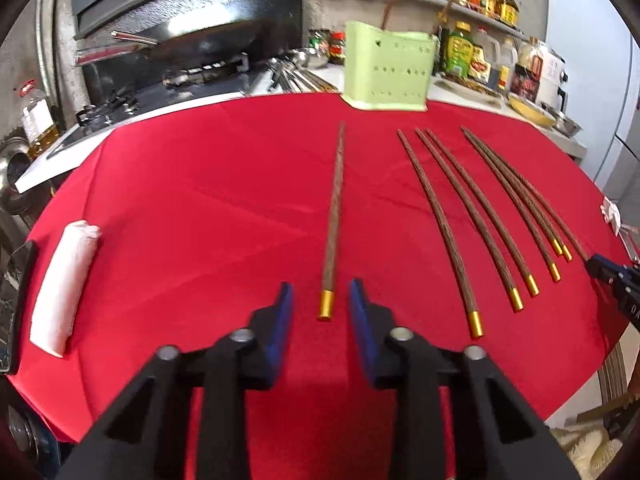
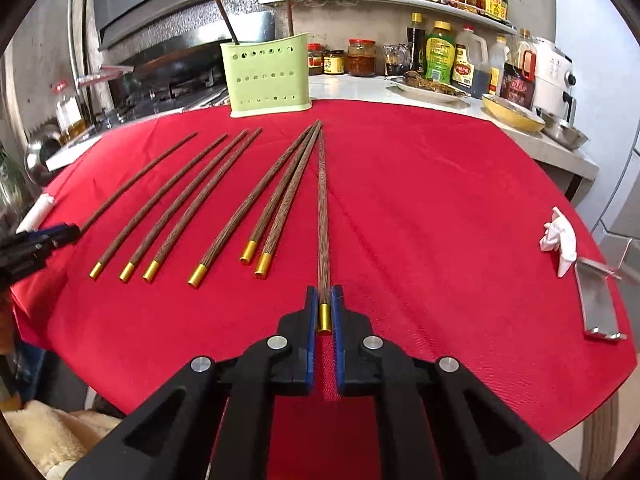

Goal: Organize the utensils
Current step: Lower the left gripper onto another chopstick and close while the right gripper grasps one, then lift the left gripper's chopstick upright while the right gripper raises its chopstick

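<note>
Several dark wooden chopsticks with gold caps lie on the red tablecloth (image 1: 180, 200). My left gripper (image 1: 320, 300) is open, its blue pads on either side of the gold end of a lone chopstick (image 1: 334, 216). My right gripper (image 2: 325, 304) is shut on the gold-capped end of the rightmost chopstick (image 2: 322, 208), which lies along the cloth (image 2: 440, 220). A pale green perforated utensil holder (image 1: 387, 68) stands at the cloth's far edge; in the right wrist view the holder (image 2: 267, 76) has two chopsticks standing in it.
A rolled white towel (image 1: 64, 284) lies at the cloth's left. Crumpled white paper (image 2: 560, 240) and a metal rack (image 2: 598, 304) sit at the right. Behind are a stove with a wok (image 1: 192, 48), sauce bottles (image 2: 440, 56) and dishes on the counter.
</note>
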A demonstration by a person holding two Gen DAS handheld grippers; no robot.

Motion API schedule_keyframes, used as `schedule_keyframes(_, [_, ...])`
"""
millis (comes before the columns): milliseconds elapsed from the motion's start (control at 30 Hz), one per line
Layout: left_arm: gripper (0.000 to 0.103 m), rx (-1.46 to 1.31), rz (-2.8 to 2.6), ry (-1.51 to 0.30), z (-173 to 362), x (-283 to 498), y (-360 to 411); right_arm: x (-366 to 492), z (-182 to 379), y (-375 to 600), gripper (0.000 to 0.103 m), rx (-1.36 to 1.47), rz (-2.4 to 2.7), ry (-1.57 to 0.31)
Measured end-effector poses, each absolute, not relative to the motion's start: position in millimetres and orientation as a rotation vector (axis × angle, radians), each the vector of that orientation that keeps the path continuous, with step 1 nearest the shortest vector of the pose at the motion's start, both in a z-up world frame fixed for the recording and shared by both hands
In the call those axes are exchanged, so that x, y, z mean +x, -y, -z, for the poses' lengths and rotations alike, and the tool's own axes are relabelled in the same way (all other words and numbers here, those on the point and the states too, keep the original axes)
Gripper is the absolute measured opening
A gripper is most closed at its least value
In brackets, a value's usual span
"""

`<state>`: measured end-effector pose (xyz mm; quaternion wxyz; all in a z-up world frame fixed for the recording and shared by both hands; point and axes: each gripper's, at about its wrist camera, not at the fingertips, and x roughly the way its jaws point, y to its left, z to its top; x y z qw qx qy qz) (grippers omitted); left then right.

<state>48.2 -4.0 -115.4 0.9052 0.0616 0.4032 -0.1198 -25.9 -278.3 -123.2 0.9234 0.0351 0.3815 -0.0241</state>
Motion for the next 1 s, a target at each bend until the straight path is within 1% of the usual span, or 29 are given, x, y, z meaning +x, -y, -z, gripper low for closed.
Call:
schedule_keyframes(67, [0.024,0.162,0.24,-0.821,117,47,9,-28,124,279,0.012,0.102,0.02,-0.769])
schedule_keyframes(233, [0.023,0.221,0.225,-0.813,118,42,17,-31,125,278,0.012,0.079,0.012,-0.745])
schedule_keyframes(300, [0.011,0.248,0.236,-0.803,119,39,21,-34,126,278,0.011,0.077,0.014,-0.736])
schedule_keyframes(367, [0.007,0.288,0.233,-0.781,121,35,25,-36,126,276,0.011,0.07,0.022,-0.726])
schedule_keyframes(433, [0.007,0.297,0.234,-0.768,122,34,26,-38,127,271,0.011,0.039,0.04,-0.711])
schedule_keyframes(467, [0.007,0.284,0.239,-0.771,121,35,24,-38,128,269,0.009,0.031,0.048,-0.708])
schedule_keyframes(533, [0.007,0.245,0.253,-0.78,120,37,18,-39,128,268,0.007,0.025,0.055,-0.703])
schedule_keyframes(633, [0.007,0.19,0.275,-0.791,118,37,11,-37,125,275,0.007,0.085,0.045,-0.702])
schedule_keyframes(700, [0.007,0.179,0.272,-0.764,110,35,7,-39,114,277,0.007,0.077,0.052,-0.671])
schedule_keyframes(1000, [0.007,0.077,0.289,-0.551,29,28,-18,-38,36,287,0.007,0.079,0.049,-0.477])
